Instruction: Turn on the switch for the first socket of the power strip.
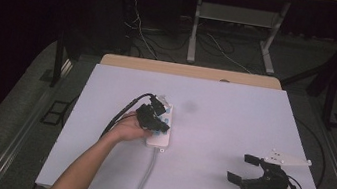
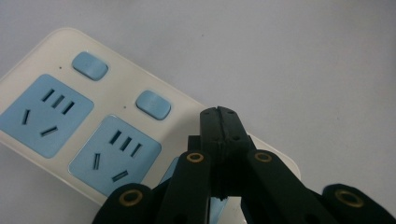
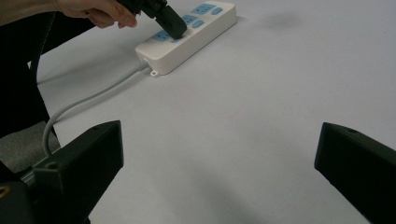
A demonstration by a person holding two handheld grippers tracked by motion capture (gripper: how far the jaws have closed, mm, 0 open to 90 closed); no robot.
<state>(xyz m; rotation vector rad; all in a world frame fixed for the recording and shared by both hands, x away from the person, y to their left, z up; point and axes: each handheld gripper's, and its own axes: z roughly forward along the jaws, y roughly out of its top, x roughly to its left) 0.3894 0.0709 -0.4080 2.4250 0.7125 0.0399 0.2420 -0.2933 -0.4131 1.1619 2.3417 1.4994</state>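
Observation:
A white power strip with blue sockets and blue switches lies left of the table's middle. Its grey cord runs off the front edge. My left gripper is shut, and its tips bear down on the strip's top face beside a switch, with nothing between them. In the right gripper view the same strip lies far off with the left gripper pressed onto it. My right gripper hovers wide open near the front right corner, and its jaws frame bare table.
The white table top has a wooden strip along its back edge. Beyond it stand a frame's legs and loose floor cables. A black cable trails from the left gripper toward the table's left side.

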